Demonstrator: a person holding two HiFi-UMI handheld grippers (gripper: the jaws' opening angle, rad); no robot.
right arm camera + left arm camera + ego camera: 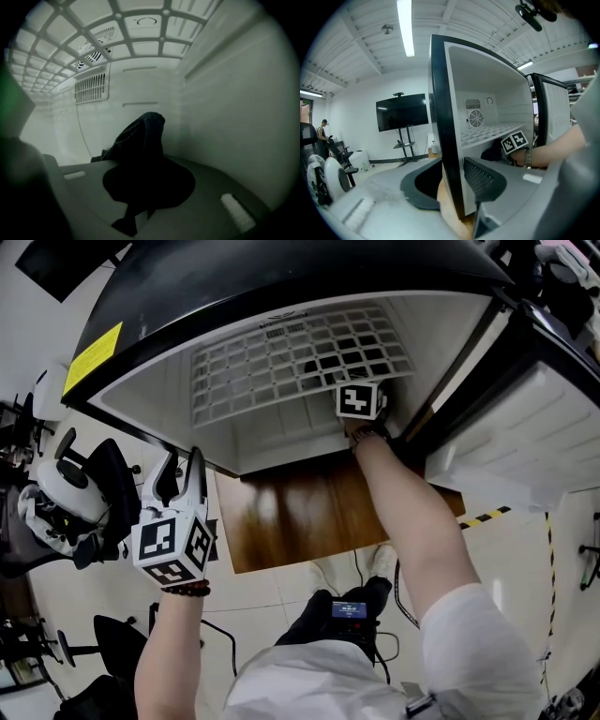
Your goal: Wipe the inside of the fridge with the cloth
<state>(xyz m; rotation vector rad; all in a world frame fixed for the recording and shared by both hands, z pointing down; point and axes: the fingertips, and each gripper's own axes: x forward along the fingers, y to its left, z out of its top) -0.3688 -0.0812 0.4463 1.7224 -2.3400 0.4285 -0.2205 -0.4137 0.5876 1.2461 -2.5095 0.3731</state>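
Note:
The open fridge (pixel 281 287) has a white grid shelf (pixel 281 362) and white inner walls (pixel 234 108). My right gripper (pixel 147 180) reaches in under the shelf, close to the right wall, and is shut on a dark cloth (pixel 140 133) that bunches up beyond its jaws. From outside, its marker cube (pixel 361 399) and the cloth (pixel 494 151) show under the shelf. My left gripper (pixel 183 470) is outside, before the fridge's left front edge (pixel 440 117). Its jaws stand open and empty, with that black edge seen through the gap of the left gripper (pixel 450 187).
The fridge door (pixel 525 427) stands open at the right. A fan grille (pixel 476 118) sits on the back wall. White equipment and chairs (pixel 66 493) crowd the left. A TV on a stand (pixel 402 111) is farther off. A wooden floor panel (pixel 300 512) lies below the fridge.

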